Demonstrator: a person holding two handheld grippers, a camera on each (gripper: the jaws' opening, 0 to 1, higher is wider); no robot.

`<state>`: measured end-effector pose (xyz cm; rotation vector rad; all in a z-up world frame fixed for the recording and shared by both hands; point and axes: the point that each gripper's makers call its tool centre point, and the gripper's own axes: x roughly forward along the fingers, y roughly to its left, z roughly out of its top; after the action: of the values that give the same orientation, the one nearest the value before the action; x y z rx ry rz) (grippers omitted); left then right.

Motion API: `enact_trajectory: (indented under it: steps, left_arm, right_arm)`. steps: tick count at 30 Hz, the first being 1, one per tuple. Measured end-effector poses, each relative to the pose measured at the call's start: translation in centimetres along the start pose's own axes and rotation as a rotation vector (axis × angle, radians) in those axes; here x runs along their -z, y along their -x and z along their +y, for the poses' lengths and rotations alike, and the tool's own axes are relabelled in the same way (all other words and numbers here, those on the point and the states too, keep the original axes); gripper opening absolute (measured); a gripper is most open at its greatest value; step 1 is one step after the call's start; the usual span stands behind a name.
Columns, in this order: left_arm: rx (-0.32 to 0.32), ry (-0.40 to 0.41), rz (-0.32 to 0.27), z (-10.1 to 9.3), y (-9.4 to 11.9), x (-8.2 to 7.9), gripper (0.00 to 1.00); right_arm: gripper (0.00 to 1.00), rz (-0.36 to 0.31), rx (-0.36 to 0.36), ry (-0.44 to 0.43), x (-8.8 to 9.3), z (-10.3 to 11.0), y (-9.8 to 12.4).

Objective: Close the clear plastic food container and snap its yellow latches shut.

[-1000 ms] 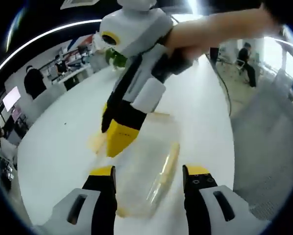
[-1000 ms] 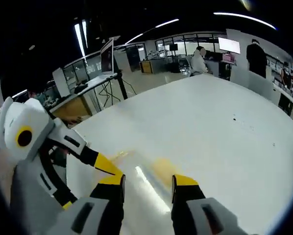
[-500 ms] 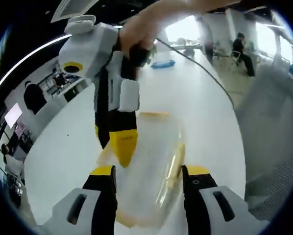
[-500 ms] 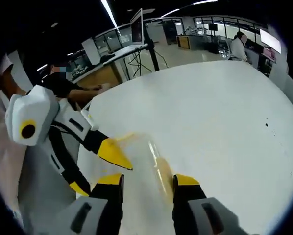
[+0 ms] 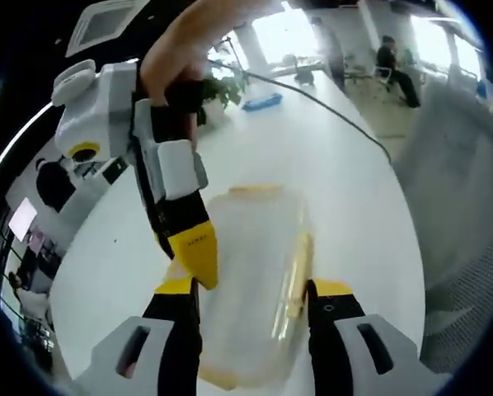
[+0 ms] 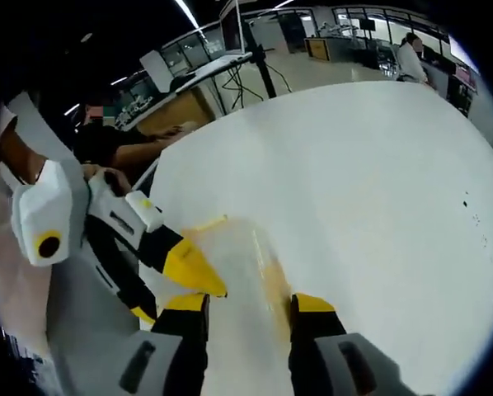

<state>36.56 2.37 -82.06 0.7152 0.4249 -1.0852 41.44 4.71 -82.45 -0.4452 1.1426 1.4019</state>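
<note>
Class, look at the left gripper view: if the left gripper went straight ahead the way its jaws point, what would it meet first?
Probably the clear container lying between its open jaws, though depth is uncertain.

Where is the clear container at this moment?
In the left gripper view, the clear container lies on the white table, between the left gripper's jaws, with the right gripper at its left edge.

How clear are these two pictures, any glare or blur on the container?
Left gripper view: bright windows blow out the top; the clear container is soft but readable, its yellow latch visible. Right gripper view: the container smears into the white table, edges curve from fisheye.
</note>
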Motion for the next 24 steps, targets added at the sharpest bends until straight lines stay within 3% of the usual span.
enact_trajectory:
  steps: [13, 14, 15, 24]
  left_arm:
    - [-0.015, 0.039, 0.012, 0.1, 0.0, 0.1, 0.45]
    - [0.006, 0.004, 0.022, -0.6, -0.3, 0.3, 0.45]
    - [-0.027, 0.034, 0.021, -0.3, -0.3, 0.4, 0.45]
    - [-0.017, 0.035, 0.010, 0.0, -0.5, 0.3, 0.46]
  right_arm:
    - [0.34, 0.067, -0.058, -0.004, 0.3, 0.0, -0.2]
    - [0.34, 0.125, -0.046, -0.036, 1.1, -0.3, 0.2]
    - [0.34, 0.103, -0.072, -0.008, 0.5, -0.1, -0.1]
    - [0.34, 0.123, -0.081, -0.005, 0.6, 0.2, -0.2]
